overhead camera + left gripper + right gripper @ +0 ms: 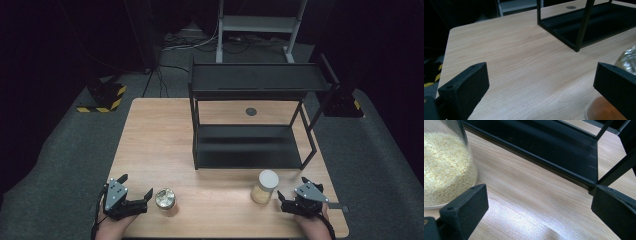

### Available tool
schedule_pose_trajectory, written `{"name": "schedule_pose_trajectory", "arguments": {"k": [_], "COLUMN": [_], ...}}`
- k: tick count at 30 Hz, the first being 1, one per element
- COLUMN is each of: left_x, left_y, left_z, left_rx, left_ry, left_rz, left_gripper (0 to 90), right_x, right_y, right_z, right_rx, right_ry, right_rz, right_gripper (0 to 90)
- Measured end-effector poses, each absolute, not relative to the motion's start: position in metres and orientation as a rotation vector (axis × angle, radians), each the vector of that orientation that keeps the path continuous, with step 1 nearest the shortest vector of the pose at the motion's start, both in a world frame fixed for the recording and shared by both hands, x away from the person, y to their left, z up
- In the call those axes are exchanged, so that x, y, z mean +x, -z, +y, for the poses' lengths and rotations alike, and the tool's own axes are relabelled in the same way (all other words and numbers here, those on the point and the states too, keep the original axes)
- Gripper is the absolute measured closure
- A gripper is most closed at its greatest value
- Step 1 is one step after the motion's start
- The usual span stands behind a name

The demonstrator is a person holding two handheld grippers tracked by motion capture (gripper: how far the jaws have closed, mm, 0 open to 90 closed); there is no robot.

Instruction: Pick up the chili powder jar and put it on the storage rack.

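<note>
A low clear jar (165, 198) with a shiny top stands near the table's front left. My left gripper (136, 186) is open just left of it, and nothing lies between its jaws. In the left gripper view (541, 75) that jar (627, 60) sits at the right edge, partly behind the right jaw. A taller jar (265, 186) with a white lid and pale grains stands at the front right. My right gripper (291, 188) is open just right of it, holding nothing. The right gripper view (539, 197) has the grain jar (446, 165) beside the left jaw.
A black two-tier metal rack (250, 145) stands on the middle and back of the wooden table (160, 135); both tiers look bare. Its lower tray (536, 142) lies close ahead of the right gripper. A round grommet (251, 111) is behind the rack.
</note>
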State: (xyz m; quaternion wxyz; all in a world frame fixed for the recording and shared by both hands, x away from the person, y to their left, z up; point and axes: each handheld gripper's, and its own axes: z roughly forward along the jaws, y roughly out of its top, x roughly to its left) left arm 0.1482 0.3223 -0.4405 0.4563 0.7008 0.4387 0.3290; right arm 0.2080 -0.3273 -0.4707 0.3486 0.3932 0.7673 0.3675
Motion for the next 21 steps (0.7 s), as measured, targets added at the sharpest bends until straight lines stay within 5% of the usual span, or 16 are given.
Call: {"name": "schedule_pose_trajectory", "arguments": {"k": [21], "left_x": [0.132], "left_y": [0.432], "left_z": [0.317], "left_rx": [1.679], "left_ry": [-0.776], "left_rz": [0.96], "left_gripper": [0.4], "right_x": [0.208], "right_y": [0.471], "right_z": [-0.328], "right_rx": [1.019], "right_ry": [-0.96], "right_rz": [1.989], "right_gripper": [0.3]}}
